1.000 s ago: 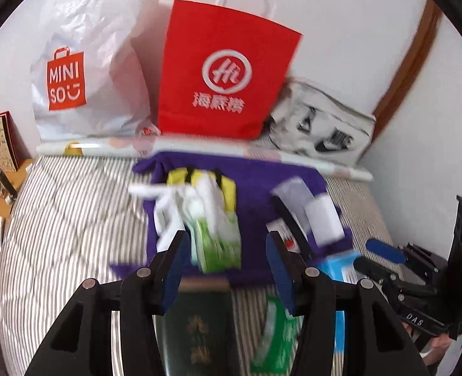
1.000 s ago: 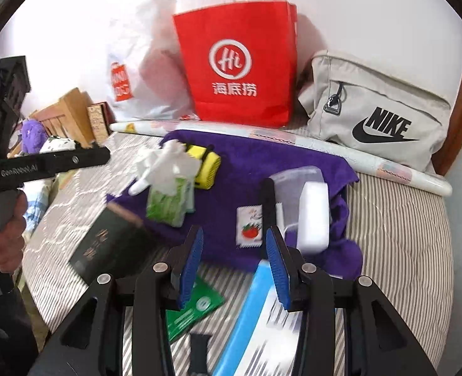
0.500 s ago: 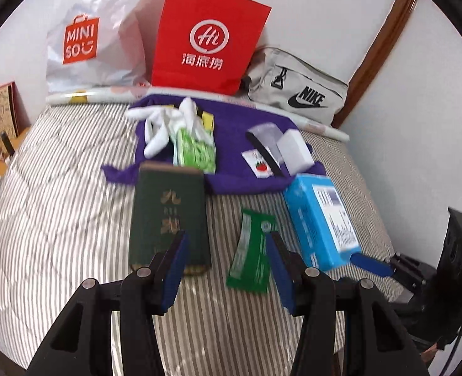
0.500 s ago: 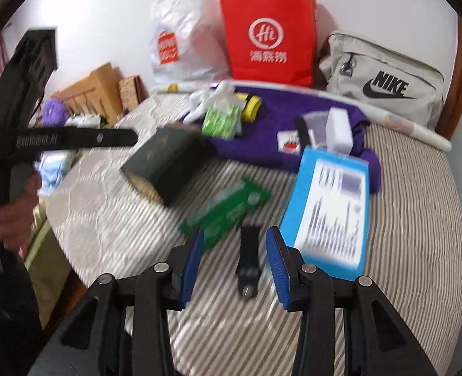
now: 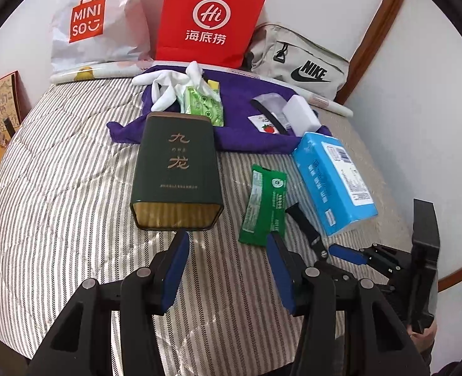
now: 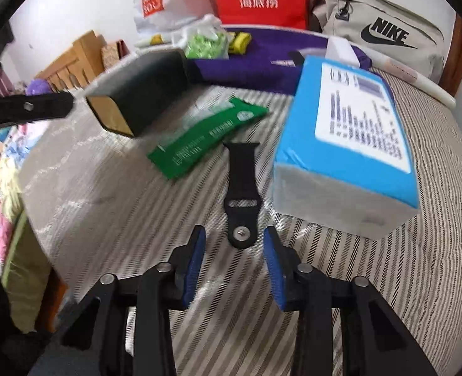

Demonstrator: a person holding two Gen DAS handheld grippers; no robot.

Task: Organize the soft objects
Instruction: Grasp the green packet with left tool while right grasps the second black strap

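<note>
A purple towel (image 5: pixel 243 100) lies at the far side of the striped bed (image 5: pixel 58 188), with white gloves (image 5: pixel 171 84), a green tissue pack (image 5: pixel 202 106) and a white sponge block (image 5: pixel 300 116) on it. Nearer lie a dark green tin (image 5: pixel 176 169), a green sachet (image 5: pixel 263 200), a black watch strap (image 6: pixel 241 188) and a blue tissue pack (image 5: pixel 334 178). My left gripper (image 5: pixel 227 244) is open and empty just in front of the tin. My right gripper (image 6: pixel 234 241) is open, its jaws on either side of the strap's near end.
A red paper bag (image 5: pixel 209 15), a white Miniso bag (image 5: pixel 96 22) and a grey Nike bag (image 5: pixel 300 62) stand against the wall behind a rolled mat (image 5: pixel 83 73). Wooden furniture (image 6: pixel 74 62) stands left of the bed. The bed edge is close in front.
Both grippers have pulled back toward the near edge of the bed, away from the towel. The right gripper has lowered toward the black strap. Both stay open and empty.
</note>
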